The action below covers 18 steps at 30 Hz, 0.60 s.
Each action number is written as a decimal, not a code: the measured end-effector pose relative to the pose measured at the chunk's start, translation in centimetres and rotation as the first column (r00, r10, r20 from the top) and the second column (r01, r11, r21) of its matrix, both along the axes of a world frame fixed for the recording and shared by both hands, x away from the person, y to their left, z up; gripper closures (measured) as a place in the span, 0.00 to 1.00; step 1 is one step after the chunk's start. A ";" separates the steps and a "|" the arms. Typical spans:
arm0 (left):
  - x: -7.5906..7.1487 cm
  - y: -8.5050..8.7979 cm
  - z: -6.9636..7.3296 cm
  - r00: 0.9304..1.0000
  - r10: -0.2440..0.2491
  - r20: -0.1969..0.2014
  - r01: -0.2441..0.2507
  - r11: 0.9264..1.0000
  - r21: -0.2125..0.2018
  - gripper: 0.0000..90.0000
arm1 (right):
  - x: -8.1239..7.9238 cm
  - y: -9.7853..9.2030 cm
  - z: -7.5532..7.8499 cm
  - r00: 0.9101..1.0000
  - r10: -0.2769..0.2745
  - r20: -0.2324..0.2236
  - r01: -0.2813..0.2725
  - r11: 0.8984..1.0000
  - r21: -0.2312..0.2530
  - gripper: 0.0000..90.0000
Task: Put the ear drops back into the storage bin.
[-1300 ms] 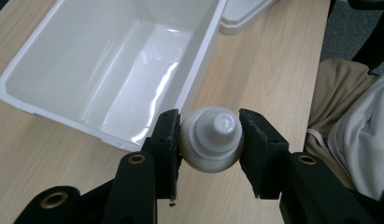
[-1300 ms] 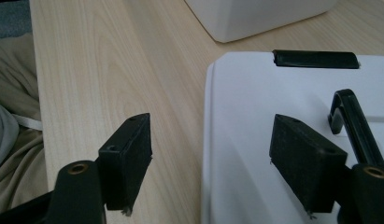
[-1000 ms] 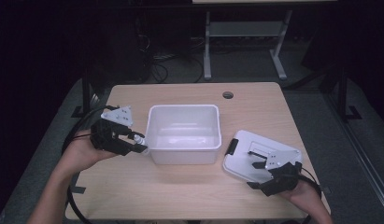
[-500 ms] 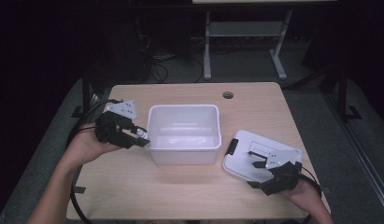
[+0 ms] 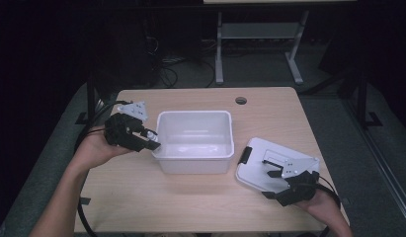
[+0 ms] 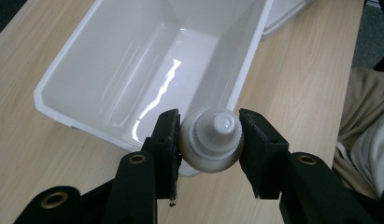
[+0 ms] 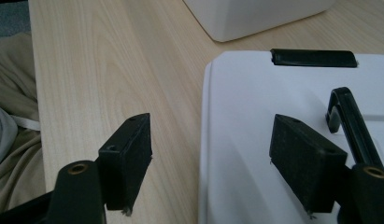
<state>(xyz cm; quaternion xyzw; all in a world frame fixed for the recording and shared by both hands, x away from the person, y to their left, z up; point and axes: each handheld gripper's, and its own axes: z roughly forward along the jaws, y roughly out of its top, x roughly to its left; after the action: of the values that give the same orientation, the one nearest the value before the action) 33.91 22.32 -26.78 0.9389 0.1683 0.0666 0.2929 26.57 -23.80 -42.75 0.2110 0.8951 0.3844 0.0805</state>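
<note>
A small white bottle [image 6: 211, 140] with a ribbed screw cap sits between the pads of my left gripper [image 6: 209, 142], which is shut on it. That left gripper [image 5: 150, 142] hovers at the left rim of the white plastic bin [image 5: 194, 121], cap pointing toward the bin [image 6: 147, 60]. The bin's inside is bare. My right gripper [image 5: 282, 178] rests near the table's front right, over the edge of the white lid [image 5: 269, 160]. Its jaws stand open around the lid's edge [image 7: 245, 140], pads apart from it.
The lid carries black latches [image 7: 313, 58] and a black handle [image 7: 348, 116]. A round cable hole [image 5: 241, 100] sits at the back of the wooden table [image 5: 190, 197]. Cables trail off the table's left side. Dark floor and a metal stand lie beyond.
My left gripper has carried the bottle slightly away from me and toward the bin's left rim. The right gripper and the lid have stayed put.
</note>
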 end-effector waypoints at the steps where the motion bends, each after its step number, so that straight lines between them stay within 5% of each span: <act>1: 0.1 -0.1 0.0 1.000 0.004 -0.004 -0.004 1.000 0.000 0.66 | 0.0 0.0 0.0 1.000 -0.001 -0.001 0.001 1.000 0.002 0.32; 18: 1.4 -0.9 -0.9 1.000 0.006 -0.009 -0.006 1.000 0.017 0.66 | 0.1 -0.3 0.0 1.000 -0.007 -0.007 0.007 1.000 0.009 0.32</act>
<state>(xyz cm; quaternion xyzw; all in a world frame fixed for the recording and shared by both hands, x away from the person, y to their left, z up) 35.33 21.39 -27.65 0.9411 0.1720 0.0645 0.2838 26.64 -24.09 -42.75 0.2159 0.8928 0.3876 0.0781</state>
